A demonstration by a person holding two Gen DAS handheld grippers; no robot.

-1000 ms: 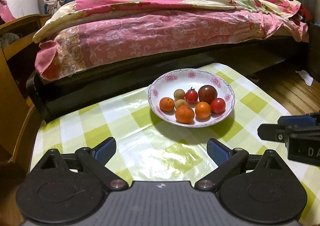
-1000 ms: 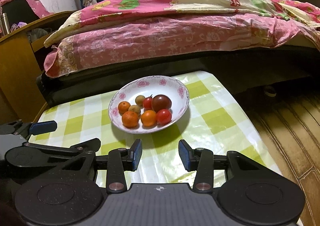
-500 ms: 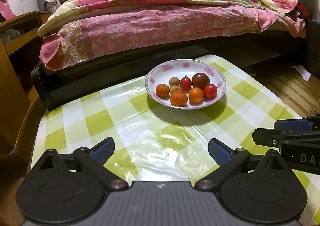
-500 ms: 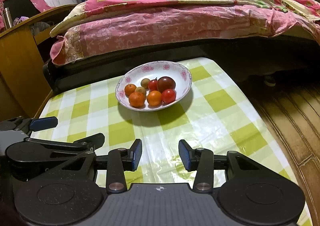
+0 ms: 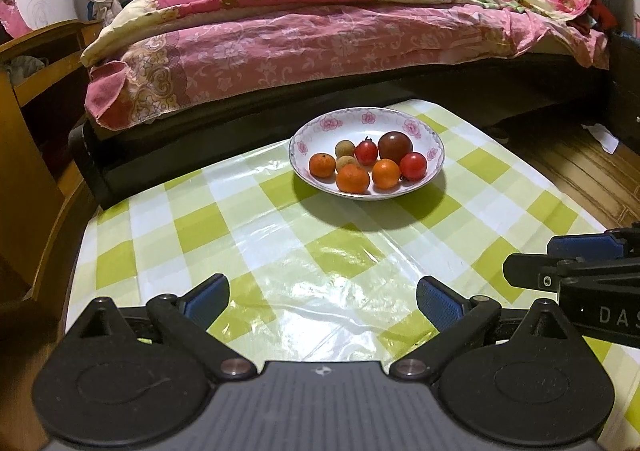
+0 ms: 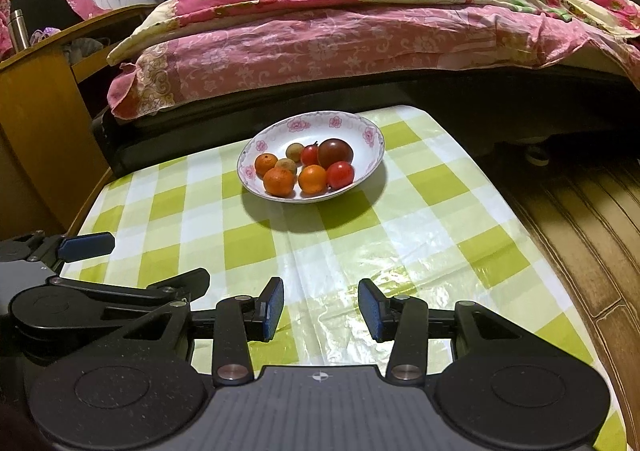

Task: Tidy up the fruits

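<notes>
We count eight fruits in one white flower-rimmed bowl [image 5: 366, 122]: three oranges [image 5: 352, 178], two red tomatoes [image 5: 413, 166], one dark tomato [image 5: 395, 146], two small brown fruits [image 5: 344, 148]. The bowl stands on the far part of the green-checked tablecloth [image 5: 256, 227], well apart from both grippers. The left gripper [image 5: 322, 301] stands wide and empty; the right gripper [image 6: 321, 309] narrower, also empty.
</notes>
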